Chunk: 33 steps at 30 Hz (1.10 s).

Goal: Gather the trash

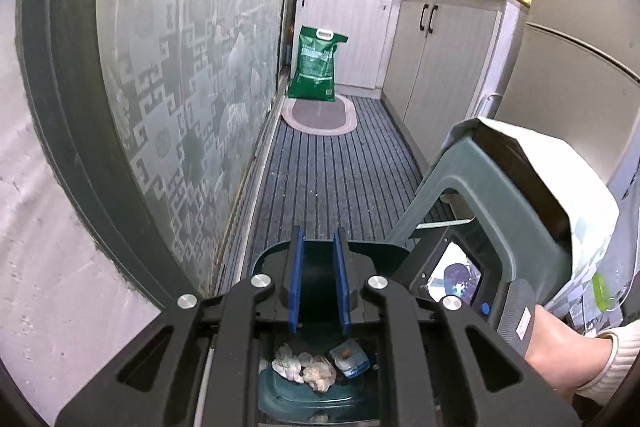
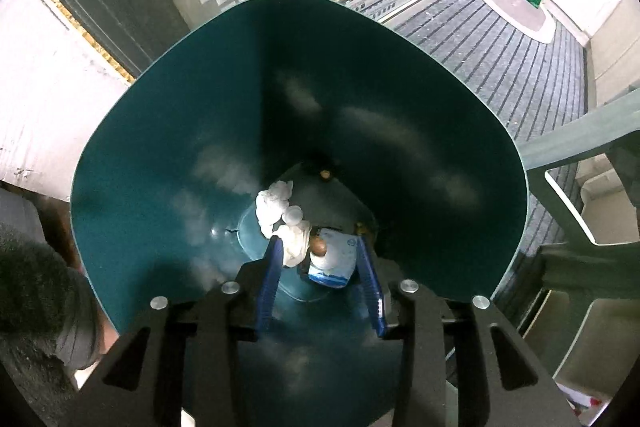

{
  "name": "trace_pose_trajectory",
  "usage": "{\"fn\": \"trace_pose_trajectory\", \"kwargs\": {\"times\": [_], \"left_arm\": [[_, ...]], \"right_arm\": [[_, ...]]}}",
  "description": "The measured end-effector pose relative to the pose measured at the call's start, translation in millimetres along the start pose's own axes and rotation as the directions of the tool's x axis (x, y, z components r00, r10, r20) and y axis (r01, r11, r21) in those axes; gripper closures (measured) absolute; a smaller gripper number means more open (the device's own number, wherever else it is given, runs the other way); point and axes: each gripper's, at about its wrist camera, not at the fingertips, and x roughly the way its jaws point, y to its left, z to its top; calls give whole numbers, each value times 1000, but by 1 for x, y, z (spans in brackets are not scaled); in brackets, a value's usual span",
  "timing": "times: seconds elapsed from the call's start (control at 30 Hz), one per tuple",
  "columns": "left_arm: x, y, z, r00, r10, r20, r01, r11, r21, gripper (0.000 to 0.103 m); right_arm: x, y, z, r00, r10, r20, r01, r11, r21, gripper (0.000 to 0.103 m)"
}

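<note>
Right wrist: blue-white carton (image 2: 334, 261) in bin (image 2: 160, 131), label unreadable

Inside the bin (image 2: 168, 163), at its bottom, crumpled tissues (image 2: 276, 207) lie left of a carton (image 2: 334, 263); a stool (image 2: 568, 163) stands right of the bin.

My right claw (image 2: 320, 259) hangs inside the teal bin (image 2: 168, 131), walls all round, trash (image 2: 280, 211) below; a grey stool (image 1: 460, 179) crowds the right.
</note>
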Motion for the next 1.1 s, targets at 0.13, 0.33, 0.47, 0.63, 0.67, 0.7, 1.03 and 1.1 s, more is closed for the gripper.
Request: {"fn": "trace_pose_trajectory", "kwargs": {"times": [0.13,0.33,0.47,0.63,0.67,0.7,1.03,1.1], "left_arm": [[-7,-1,6,1000,6,26,-6,1000,1,87],[-23,-2,14,998,13,68,-13,1000,-1,87],[-33,-3,20,995,21,94,-19,1000,-18,86],[-47,-6,22,993,23,115,-19,999,-31,78],[-50,-8,20,992,26,120,-23,999,-26,76],[-52,-9,19,992,32,123,-30,999,-22,74],[-68,-28,6,989,52,142,-54,999,10,51],[-72,-34,1,987,55,150,-58,998,20,39]], "right_arm": [[-7,2,-1,1000,8,9,-8,1000,-9,67],[-37,11,1,997,10,83,-8,1000,-20,70],[-73,16,2,987,12,161,-8,1000,-24,70],[-131,22,-2,961,-24,277,35,999,-36,70],[-145,22,-5,952,-28,306,40,999,-33,70],[-153,22,-7,946,-31,322,44,998,-34,70],[-238,10,-51,875,-72,479,69,997,25,66],[-250,6,-62,860,-88,503,75,996,46,50]]}}
